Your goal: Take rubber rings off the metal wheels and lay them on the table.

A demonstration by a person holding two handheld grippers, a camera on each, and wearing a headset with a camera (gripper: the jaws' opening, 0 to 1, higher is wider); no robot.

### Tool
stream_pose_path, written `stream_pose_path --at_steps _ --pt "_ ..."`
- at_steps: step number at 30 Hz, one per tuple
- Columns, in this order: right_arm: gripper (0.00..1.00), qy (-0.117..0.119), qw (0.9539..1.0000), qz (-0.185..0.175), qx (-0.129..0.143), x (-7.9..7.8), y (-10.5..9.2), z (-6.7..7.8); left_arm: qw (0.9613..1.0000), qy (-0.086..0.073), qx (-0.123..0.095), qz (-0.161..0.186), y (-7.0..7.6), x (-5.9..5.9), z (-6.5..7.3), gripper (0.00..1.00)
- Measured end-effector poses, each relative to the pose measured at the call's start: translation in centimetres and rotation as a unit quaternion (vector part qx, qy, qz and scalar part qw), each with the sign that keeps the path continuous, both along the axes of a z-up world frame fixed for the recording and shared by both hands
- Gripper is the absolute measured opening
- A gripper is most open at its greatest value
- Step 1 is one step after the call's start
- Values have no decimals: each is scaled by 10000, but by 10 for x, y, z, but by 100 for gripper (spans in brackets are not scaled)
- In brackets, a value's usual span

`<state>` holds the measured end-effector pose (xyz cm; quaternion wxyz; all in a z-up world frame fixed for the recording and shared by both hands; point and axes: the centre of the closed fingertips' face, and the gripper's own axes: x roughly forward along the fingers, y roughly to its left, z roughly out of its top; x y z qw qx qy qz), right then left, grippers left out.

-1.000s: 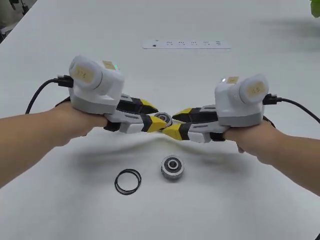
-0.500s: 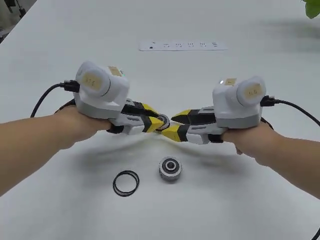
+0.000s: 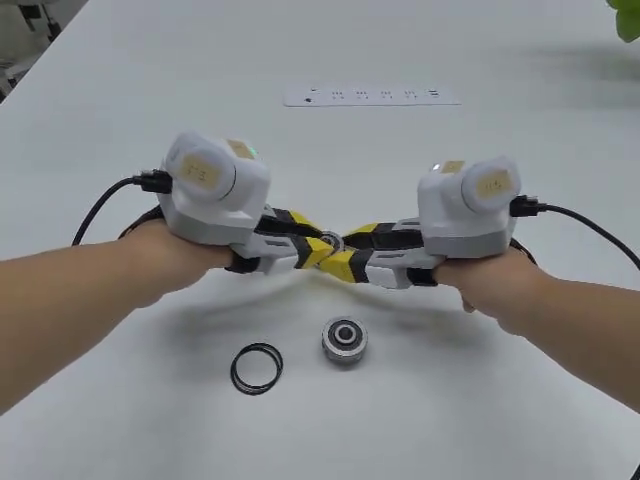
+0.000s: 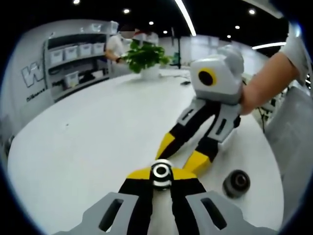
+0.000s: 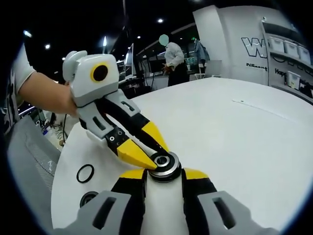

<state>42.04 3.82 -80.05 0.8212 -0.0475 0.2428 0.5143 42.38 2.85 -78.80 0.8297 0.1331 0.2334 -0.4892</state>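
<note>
Head view, grippers: the left gripper and the right gripper meet tip to tip above the table.
Head view, task's thing: the metal wheel sits between both sets of tips, off the surface.
Head view, surface: a second wheel lies flat near the rubber rings, not touching them.
Head view, open room: white tabletop stretches to a power strip; a plant shows at the far right corner.
Left gripper view, claw: own jaws are narrow and clamped on the metal wheel.
Left gripper view, containers: bins stand on a shelf; their contents cannot be told.
Left gripper view, edges: the table's rim curves along the left.
Right gripper view, claw: own jaws are narrow, with a yellow tip against each side of the metal wheel.
Right gripper view, surface: the rubber rings lie near the table's edge.
Right gripper view, room: a person stands beyond the far edge.
</note>
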Motion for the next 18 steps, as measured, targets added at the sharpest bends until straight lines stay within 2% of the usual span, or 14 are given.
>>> stream_pose_path --at_steps 10,12,18 --pt "22 32 10000 22 -49 -4 -5 -1 10000 12 -39 70 0 -2 1 13" --pt "18 -84 9998 84 -137 -5 -6 0 9999 1 -38 99 0 -2 1 13" --pt "10 -80 9997 117 -208 -3 -11 -3 9999 2 -37 145 1 -2 1 13"
